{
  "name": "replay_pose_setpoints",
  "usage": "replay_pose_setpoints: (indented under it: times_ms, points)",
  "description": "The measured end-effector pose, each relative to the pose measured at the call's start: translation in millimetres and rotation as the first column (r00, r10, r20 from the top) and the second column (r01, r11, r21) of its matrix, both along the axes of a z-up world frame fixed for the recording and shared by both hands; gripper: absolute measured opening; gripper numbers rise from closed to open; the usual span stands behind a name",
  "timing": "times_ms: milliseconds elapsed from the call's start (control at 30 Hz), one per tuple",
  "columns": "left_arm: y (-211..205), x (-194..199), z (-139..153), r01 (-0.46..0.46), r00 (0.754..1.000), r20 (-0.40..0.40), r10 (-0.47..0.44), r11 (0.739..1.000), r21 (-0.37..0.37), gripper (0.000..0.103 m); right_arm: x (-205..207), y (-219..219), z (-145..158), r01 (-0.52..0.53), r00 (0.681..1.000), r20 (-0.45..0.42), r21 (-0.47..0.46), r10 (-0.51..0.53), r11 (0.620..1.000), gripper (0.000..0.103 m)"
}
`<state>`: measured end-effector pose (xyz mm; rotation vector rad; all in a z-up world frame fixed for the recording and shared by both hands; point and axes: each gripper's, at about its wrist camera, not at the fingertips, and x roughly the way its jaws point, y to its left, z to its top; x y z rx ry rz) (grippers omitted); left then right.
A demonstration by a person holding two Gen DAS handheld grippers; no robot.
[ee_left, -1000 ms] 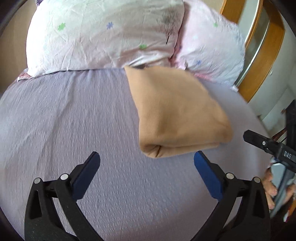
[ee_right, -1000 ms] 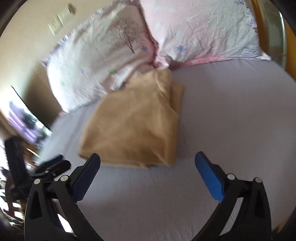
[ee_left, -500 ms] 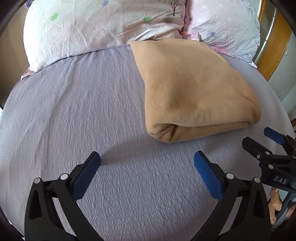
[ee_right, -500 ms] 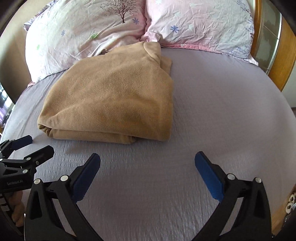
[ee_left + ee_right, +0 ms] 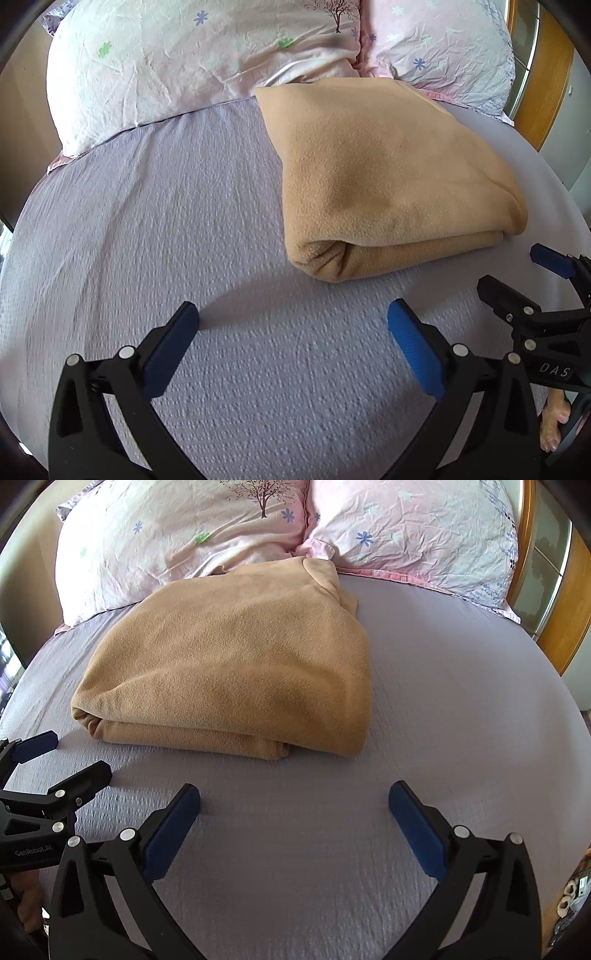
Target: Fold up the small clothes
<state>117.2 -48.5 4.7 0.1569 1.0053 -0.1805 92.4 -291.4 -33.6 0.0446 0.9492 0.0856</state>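
Both hand-held grippers have drawn closer to the folded tan fleece garment (image 5: 388, 177), which lies on the bed (image 5: 147, 221) toward upper right. Left hand-held gripper (image 5: 291, 332) and right hand-held gripper (image 5: 293, 812) gape empty; the right sits nearer.

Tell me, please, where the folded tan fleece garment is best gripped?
Probably at the near rolled edge of the folded tan fleece garment, coming in low from the front: the layers there bulge above the lilac bedsheet, giving an open right gripper something to pinch.
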Motion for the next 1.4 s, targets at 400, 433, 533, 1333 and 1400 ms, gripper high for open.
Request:
replay_pose_setpoints:
  times_ms: [400, 433, 533, 1333, 1400]
  points:
    - [-0.1, -1.5, -0.3, 0.003, 1.000, 0.010, -0.003, 1.000, -0.001, 0.101, -2.0, -1.0, -0.2, 0.000, 1.000, 0.020, 0.001, 0.000, 1.000, 0.102]
    - [0.1, -1.4, -0.5, 0.003, 1.000, 0.010, -0.003, 1.000, -0.001, 0.101, -1.7, -1.5, -0.4, 0.000, 1.000, 0.020, 0.001, 0.000, 1.000, 0.102]
    - [0.2, -1.4, -0.6, 0.003, 1.000, 0.010, -0.003, 1.000, -0.001, 0.101, -1.4, -1.6, -0.4, 0.000, 1.000, 0.020, 0.001, 0.000, 1.000, 0.102]
    - [0.1, -1.9, -0.4, 0.003, 1.000, 0.009, -0.003, 1.000, 0.000, 0.101, -1.7, -1.9, -0.6, -0.001, 1.000, 0.021, 0.001, 0.001, 1.000, 0.102]
    - [-0.1, -2.0, -0.4, 0.003, 1.000, 0.009, -0.003, 1.000, 0.000, 0.101, -1.7, -1.8, -0.5, -0.001, 1.000, 0.021, 0.001, 0.001, 1.000, 0.102]
